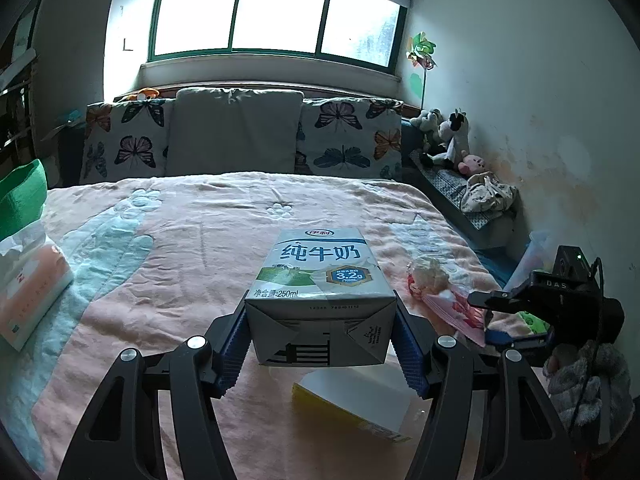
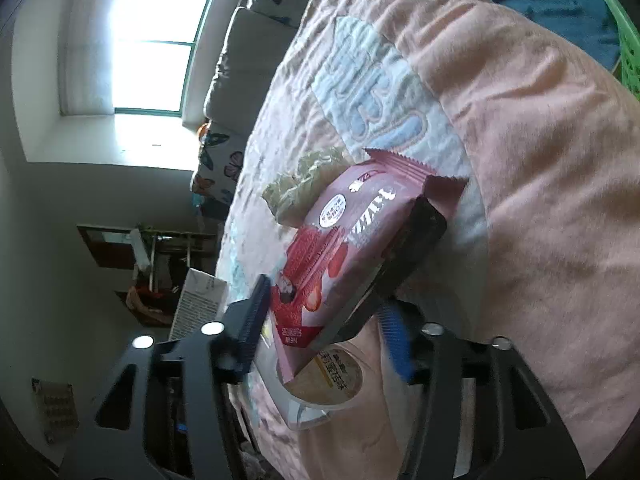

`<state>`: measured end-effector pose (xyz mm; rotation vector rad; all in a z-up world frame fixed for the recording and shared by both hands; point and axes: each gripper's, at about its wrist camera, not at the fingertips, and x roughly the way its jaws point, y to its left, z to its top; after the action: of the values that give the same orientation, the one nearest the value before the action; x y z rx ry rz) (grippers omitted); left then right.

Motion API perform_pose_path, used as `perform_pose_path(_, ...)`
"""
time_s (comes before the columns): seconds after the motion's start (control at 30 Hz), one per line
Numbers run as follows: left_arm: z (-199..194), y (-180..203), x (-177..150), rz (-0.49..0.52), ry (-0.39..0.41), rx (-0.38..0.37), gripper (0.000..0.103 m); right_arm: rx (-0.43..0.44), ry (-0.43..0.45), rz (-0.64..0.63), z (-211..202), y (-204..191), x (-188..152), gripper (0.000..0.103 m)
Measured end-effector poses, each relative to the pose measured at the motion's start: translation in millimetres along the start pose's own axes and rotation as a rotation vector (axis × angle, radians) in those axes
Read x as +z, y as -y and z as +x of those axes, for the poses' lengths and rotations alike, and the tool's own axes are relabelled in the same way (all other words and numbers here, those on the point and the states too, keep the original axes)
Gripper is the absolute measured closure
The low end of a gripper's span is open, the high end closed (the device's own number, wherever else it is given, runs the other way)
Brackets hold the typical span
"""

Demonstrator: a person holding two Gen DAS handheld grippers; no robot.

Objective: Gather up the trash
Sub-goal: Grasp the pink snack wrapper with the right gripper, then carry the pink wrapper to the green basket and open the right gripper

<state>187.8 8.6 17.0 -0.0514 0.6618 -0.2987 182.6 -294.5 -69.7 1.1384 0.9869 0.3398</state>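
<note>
left tool [image 1: 320,334]: pads clamp milk carton [image 1: 316,284] above bed [image 1: 180,264] | right tool [image 2: 326,328]: jaws around pink snack packet [image 2: 352,248], contact unclear | risk: slick, soft packet slips out if squeezed off-centre; plastic cup [image 2: 324,384] beneath could snag

A white-and-blue milk carton [image 1: 316,280] with a green band sits level, its folded end facing the camera, clamped at both sides between blue pads above the pink bed cover [image 1: 200,240]. A pink snack packet [image 2: 352,248] printed with wafers and strawberries, serrated at its sealed end, lies tilted between the other pair of pads. Beside it rests a crumpled clear wrapper [image 2: 304,184]. Beneath the packet's near end lies a round plastic cup [image 2: 324,392] with a yellowish lid.
</note>
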Motion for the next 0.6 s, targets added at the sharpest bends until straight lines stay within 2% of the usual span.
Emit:
perform_pose_path(0.07, -1.0, 1.3, 0.0, 0.000, 0.001, -0.004, 0.041, 0.001, 0.004, -0.014, -5.9, 2.1, -0.3, 0.072)
perform_pose_path(0.2, -2.8, 5.4, -0.6, 0.006, 0.004, -0.008, 0.041, -0.004, 0.016, -0.067, -11.7, -2.8, -4.3, 0.084)
perform_pose_path(0.6, -13.9, 25.8, -0.2, 0.032, 0.019, -0.024, 0.041, 0.003, 0.056, -0.192, -44.2, -20.4, -24.0, 0.091)
